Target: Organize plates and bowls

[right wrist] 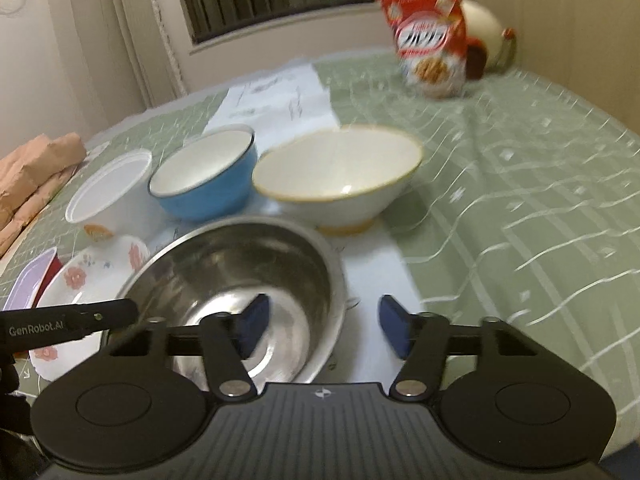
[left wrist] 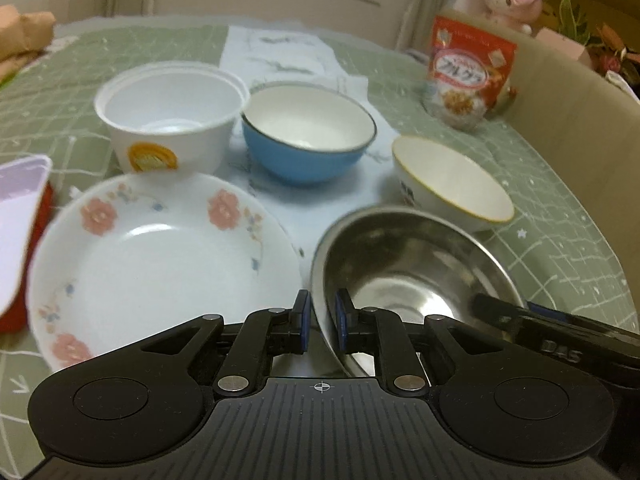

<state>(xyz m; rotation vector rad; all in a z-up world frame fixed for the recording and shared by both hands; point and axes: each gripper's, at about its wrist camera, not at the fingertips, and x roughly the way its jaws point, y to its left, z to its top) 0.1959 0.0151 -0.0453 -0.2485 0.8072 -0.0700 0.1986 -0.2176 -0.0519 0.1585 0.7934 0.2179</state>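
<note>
A steel bowl (left wrist: 416,268) (right wrist: 236,272) sits at the near edge of the table. My left gripper (left wrist: 322,312) is shut on its left rim, one pad inside and one outside. My right gripper (right wrist: 324,320) is open, with its left finger inside the bowl and its right finger outside the right rim. A white floral plate (left wrist: 160,256) (right wrist: 92,276) lies left of the steel bowl. Behind stand a white plastic cup-bowl (left wrist: 172,116) (right wrist: 112,188), a blue bowl (left wrist: 308,132) (right wrist: 208,176) and a cream bowl with a yellow rim (left wrist: 452,184) (right wrist: 340,176).
A green checked tablecloth (right wrist: 520,200) covers the table, with a white paper sheet (left wrist: 280,56) under the bowls. A red cereal bag (left wrist: 468,72) (right wrist: 432,40) stands at the back right. A lilac-lidded red container (left wrist: 20,216) is at the left edge. A beige chair back (left wrist: 580,120) lies right.
</note>
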